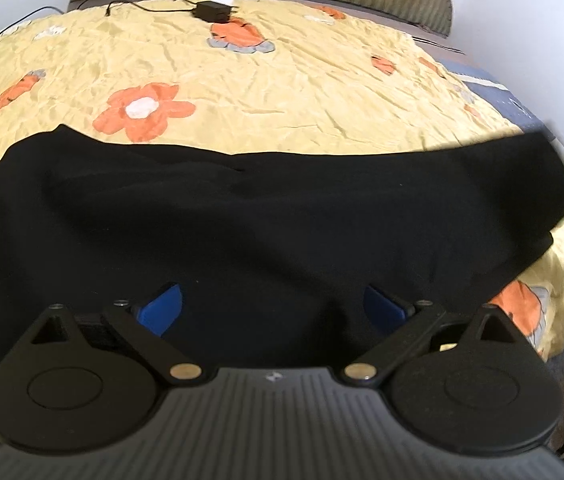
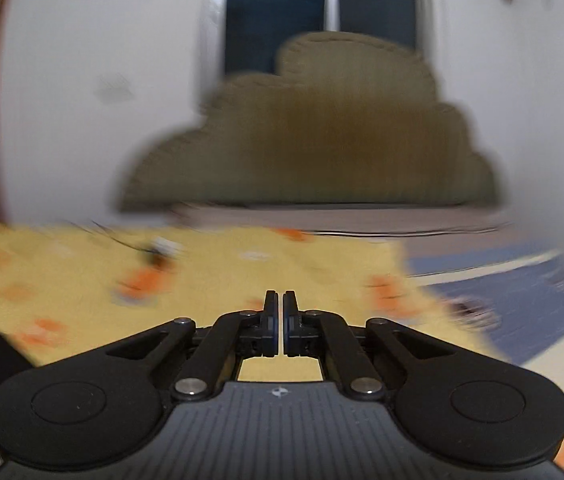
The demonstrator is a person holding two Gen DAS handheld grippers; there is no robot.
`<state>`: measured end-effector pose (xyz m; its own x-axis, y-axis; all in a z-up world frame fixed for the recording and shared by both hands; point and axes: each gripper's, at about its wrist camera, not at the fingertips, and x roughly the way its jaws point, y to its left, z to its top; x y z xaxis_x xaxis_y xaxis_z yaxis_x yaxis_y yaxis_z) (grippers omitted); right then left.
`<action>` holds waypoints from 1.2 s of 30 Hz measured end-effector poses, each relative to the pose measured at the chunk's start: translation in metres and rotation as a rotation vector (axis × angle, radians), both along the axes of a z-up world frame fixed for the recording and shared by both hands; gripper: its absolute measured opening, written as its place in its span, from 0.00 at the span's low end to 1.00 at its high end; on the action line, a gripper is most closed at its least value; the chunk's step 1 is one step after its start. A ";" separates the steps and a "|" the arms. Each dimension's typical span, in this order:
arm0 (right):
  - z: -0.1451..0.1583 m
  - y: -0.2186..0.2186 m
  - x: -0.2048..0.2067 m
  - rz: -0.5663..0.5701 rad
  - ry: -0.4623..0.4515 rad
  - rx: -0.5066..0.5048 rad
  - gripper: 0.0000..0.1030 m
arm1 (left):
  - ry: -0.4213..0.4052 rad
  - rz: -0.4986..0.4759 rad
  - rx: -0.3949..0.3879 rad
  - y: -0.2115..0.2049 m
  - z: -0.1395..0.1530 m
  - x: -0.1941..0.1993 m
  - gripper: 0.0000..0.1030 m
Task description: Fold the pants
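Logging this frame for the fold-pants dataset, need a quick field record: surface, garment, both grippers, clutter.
surface: bed with yellow floral sheet
garment: black pants spread across the near part of the sheet, right end lifted and blurred
left gripper: open wide, over the pants, nothing between the blue pads
right gripper: shut, nothing visible between the fingers, raised above the sheet, view motion-blurred
clutter: black power adapter with cable at the far side
backdrop: olive headboard, white wall

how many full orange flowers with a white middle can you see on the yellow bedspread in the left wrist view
1. The flower lies on the yellow bedspread, just beyond the black pants. Other orange patches are partial shapes; the pants may hide more.
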<state>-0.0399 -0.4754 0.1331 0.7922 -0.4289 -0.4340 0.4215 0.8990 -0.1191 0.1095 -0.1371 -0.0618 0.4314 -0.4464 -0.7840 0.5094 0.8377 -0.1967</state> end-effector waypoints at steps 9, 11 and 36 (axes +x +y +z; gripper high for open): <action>-0.130 -0.047 -0.060 -0.157 -0.038 0.498 0.07 | -0.032 -0.042 -0.004 -0.007 0.008 -0.011 0.94; -0.153 -0.044 -0.081 -0.179 -0.111 0.662 0.07 | -0.049 -0.045 0.002 -0.007 0.009 -0.015 0.94; -0.223 -0.029 -0.076 -0.437 -0.236 0.910 0.03 | -0.023 0.033 -0.047 0.027 0.021 -0.021 0.98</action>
<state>-0.1155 -0.5042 -0.0894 0.7533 -0.2870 -0.5917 0.6569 0.3702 0.6568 0.0886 -0.1100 -0.0408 0.4640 -0.4679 -0.7522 0.4863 0.8442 -0.2252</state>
